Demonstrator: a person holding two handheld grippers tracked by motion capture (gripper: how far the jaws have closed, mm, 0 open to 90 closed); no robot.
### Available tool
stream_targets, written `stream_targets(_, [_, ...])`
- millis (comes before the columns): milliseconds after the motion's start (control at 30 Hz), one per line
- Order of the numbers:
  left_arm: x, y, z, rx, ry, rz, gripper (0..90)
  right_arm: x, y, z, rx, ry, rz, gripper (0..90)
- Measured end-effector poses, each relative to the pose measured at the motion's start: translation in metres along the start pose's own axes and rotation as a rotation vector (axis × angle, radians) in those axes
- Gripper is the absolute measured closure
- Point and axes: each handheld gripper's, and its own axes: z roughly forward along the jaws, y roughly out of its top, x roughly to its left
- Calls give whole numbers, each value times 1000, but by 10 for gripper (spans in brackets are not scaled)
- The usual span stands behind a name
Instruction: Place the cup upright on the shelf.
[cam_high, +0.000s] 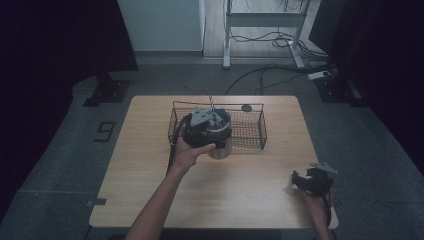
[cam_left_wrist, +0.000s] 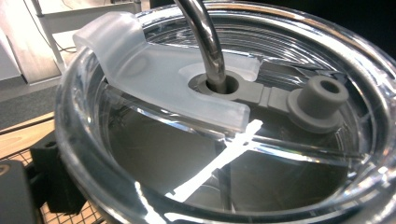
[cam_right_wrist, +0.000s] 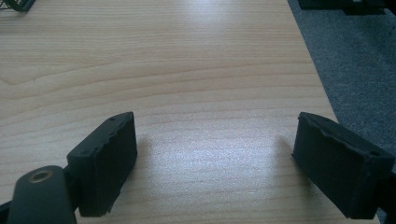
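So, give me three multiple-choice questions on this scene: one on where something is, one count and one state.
1. Where on the light wooden table is the right gripper?
A. far left corner
B. near right corner
C. middle

2. How many shiny metal straws pass through the clear round tumbler lid?
A. one
B. two
C. three

3. How do the right gripper's black fingers stand?
A. shut together
B. clamped on a cup
C. apart, nothing between them

Answers: 1 B, the high view shows it at that corner. 2 A, a single straw sits in the lid's hole. 3 C, bare wood shows between the fingers.
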Motion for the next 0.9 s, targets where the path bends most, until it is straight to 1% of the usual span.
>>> stream_targets(300, [8,6,-1,-5,15,-9,42,0,0,0,0,0,-1,134])
stream_targets(733, [14,15,8,-6,20,-13,42,0,0,0,1,1,-1,134])
stream_targets(800, [17,18,13,-4,23,-18,42,0,0,0,0,1,0,134])
stream_targets(900, [18,21,18,-1,26,-15,42,0,0,0,-2,1,1,134])
